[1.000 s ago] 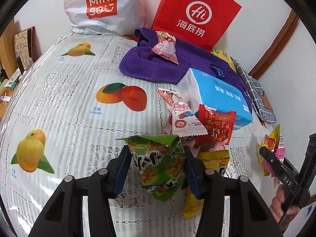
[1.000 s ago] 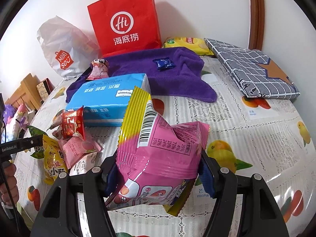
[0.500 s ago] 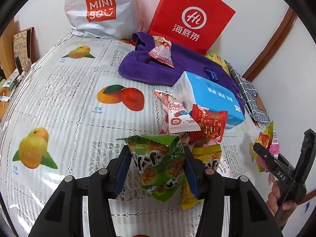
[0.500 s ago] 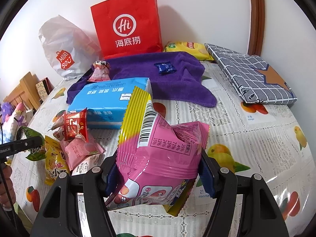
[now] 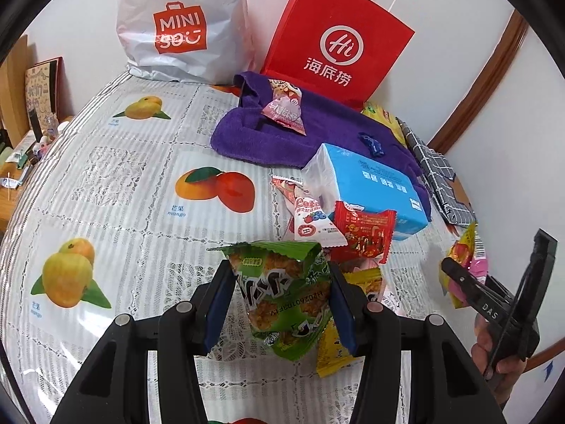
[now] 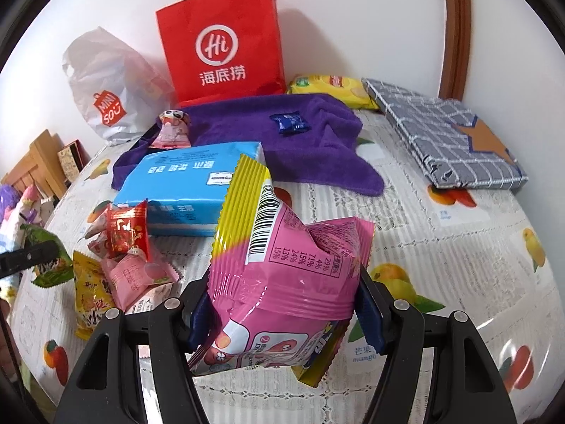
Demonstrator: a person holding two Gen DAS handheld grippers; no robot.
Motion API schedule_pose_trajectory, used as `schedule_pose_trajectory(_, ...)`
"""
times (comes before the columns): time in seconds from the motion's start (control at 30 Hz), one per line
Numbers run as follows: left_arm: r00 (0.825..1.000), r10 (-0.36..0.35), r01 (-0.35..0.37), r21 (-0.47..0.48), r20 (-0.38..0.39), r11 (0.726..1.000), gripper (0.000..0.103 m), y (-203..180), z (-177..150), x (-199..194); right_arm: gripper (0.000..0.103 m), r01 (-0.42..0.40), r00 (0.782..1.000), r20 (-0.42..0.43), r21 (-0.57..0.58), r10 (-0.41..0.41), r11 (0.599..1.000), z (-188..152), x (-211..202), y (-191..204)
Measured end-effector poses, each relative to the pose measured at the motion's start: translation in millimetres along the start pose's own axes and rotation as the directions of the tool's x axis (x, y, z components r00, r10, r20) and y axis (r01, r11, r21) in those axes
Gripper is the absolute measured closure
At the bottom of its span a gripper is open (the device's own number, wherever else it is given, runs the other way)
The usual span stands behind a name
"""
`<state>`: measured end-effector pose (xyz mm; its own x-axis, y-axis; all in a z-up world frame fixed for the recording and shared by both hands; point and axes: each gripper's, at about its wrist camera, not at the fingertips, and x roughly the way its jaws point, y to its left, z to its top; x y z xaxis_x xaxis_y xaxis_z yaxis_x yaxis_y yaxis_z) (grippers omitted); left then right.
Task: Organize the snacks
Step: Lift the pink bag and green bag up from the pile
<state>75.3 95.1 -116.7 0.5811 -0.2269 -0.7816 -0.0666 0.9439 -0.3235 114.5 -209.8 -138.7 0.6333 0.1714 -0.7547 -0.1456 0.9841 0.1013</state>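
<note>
- Left wrist view: the left hand-held gripper (image 5: 279,304) pinches a green snack packet (image 5: 282,293) between its blue pads, above the fruit-print table (image 5: 106,183).
- Just beyond it lies a small heap of snacks: a red packet (image 5: 363,233), a white strawberry packet (image 5: 314,222) and a yellow packet (image 5: 363,279), beside a blue tissue pack (image 5: 370,183).
- A purple towel (image 5: 268,134) lies farther back, with a pink packet (image 5: 286,109) and a small blue packet (image 5: 370,143) on it.
- Against the wall stand a white Miniso bag (image 5: 180,24) and a red paper bag (image 5: 339,42).
- Right wrist view: the right hand-held gripper (image 6: 282,314) is clamped on a pink and yellow snack bag (image 6: 286,272), barcode side up, raised off the table.
- A grey checked bundle (image 6: 445,134) rests at the table's right, a yellow chip bag (image 6: 332,88) behind the towel.
- At the right edge of the left view, a hand (image 5: 501,364) grips the other tool.
</note>
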Motion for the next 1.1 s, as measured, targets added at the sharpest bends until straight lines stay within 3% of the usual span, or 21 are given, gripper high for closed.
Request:
schedule_pose_trajectory(0.33,0.999,-0.006,0.006,0.013,-0.035,1.0,0.054,-8,8,14,0.036,0.009,1.0,0.029,-0.034,-0.008,0.999,-2,-7,4)
schedule_pose_trajectory(0.43,1.0,0.007,-0.007,0.048,-0.015,0.999,0.054,-14,9,9,0.036,-0.015,0.998,0.053,-0.026,0.016,1.0,-3,-9,3)
schedule_pose_trajectory(1.1,1.0,0.01,-0.01,0.04,-0.011,0.999,0.054,-25,17,8,0.036,-0.033,0.998,0.049,-0.023,0.034,0.999,1,-5,-5)
